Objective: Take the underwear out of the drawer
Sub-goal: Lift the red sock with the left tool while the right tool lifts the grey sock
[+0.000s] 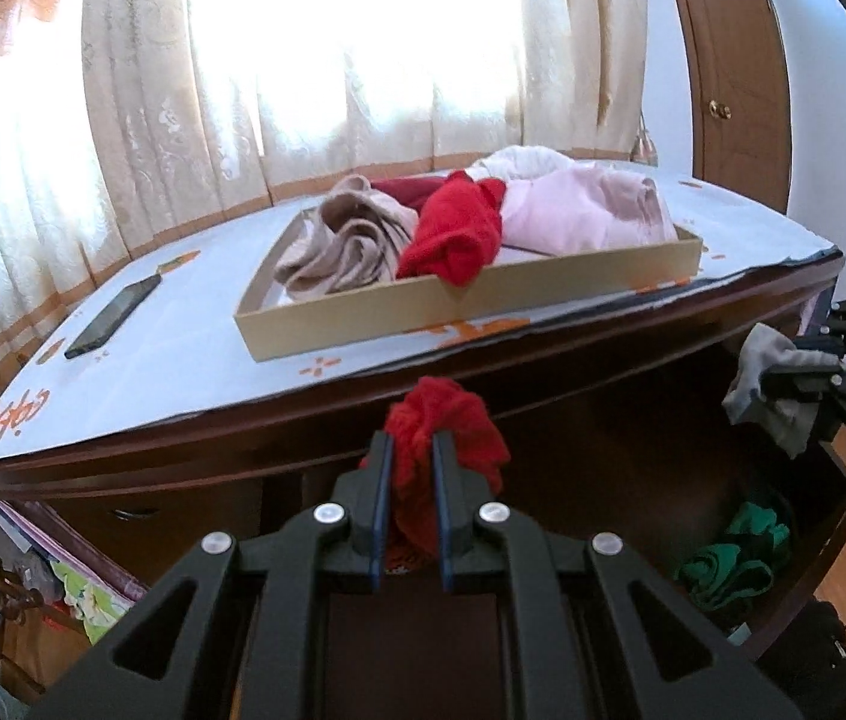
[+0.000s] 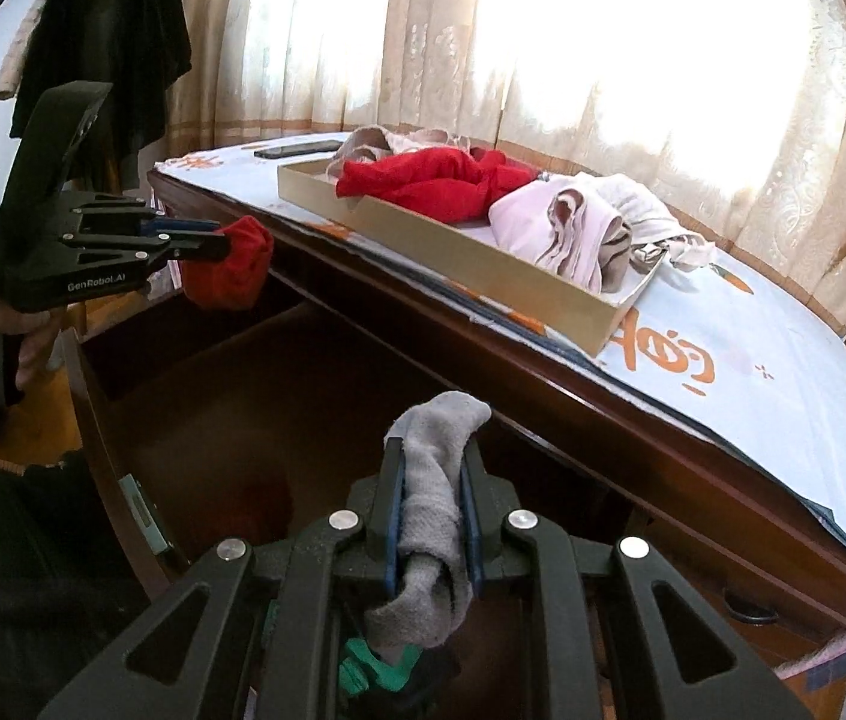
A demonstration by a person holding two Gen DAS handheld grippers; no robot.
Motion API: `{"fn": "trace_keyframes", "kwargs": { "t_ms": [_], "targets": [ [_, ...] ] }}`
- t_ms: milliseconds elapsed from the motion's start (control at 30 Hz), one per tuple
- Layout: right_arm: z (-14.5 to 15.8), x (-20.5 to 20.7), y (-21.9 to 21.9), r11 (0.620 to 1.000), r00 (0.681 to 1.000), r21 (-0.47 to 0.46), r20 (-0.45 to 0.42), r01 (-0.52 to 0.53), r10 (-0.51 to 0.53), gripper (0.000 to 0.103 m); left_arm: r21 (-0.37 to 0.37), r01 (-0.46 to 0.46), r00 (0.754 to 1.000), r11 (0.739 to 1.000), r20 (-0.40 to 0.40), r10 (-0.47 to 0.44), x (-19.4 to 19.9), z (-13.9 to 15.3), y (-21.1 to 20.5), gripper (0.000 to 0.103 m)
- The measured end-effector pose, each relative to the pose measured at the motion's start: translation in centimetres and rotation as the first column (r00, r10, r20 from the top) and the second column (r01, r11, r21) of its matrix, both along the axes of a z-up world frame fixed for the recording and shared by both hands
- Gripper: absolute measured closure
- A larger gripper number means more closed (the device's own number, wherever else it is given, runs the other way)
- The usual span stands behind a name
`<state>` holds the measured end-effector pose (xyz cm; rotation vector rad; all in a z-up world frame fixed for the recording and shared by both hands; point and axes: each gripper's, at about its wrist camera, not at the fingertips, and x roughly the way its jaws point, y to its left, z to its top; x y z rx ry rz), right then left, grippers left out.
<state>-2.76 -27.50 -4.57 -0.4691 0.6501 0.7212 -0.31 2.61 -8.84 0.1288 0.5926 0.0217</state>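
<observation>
My left fingers [image 1: 413,450] pinched red underwear [image 1: 447,426]; my right fingers [image 2: 432,456] clamped grey underwear [image 2: 432,480]. Both hung above the open drawer [image 2: 123,420], where green underwear [image 1: 735,564] lay below. Ahead, a cardboard tray [image 1: 423,306] sat on the tabletop [image 1: 183,336].

Tray [image 1: 423,312] of clothes on dresser [image 1: 543,348] above drawer [image 2: 123,432]

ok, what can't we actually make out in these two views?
- Drawer contents: right wrist view, dark interior, gripper body covers the near part.
- Green garment: left wrist view, cut off by the drawer wall; shape unclear.
- Lower red garment: hidden between the left jaws.
- Phone screen: too small.
</observation>
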Motion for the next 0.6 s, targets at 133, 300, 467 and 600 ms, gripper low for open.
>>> {"fn": "trace_keyframes", "kwargs": {
  "t_ms": [133, 300, 467, 600],
  "targets": [
    [0.6, 0.1, 0.4, 1.000, 1.000, 0.014, 0.010, -0.004, 0.004, 0.085, 0.012, -0.005, 1.000, 1.000, 0.026, 0.005, -0.2, 0.5, 0.0, 0.093],
    [1.4, 0.4, 1.3, 0.999, 1.000, 0.031, 0.025, -0.014, 0.013, 0.085, 0.037, -0.001, 0.999, 0.999, 0.050, -0.001, -0.6, 1.4, 0.0, 0.093],
    [2.1, 0.5, 2.1, 0.999, 0.999, 0.044, 0.039, -0.023, 0.021, 0.085, 0.048, 0.000, 0.996, 0.999, 0.087, -0.005, -1.0, 2.8, 0.3, 0.093],
    [2.7, 0.8, 2.8, 0.998, 0.998, 0.053, 0.050, -0.032, 0.029, 0.085, 0.061, 0.006, 0.994, 0.998, 0.110, -0.013, -1.1, 3.9, 0.3, 0.093]
  ]
}}
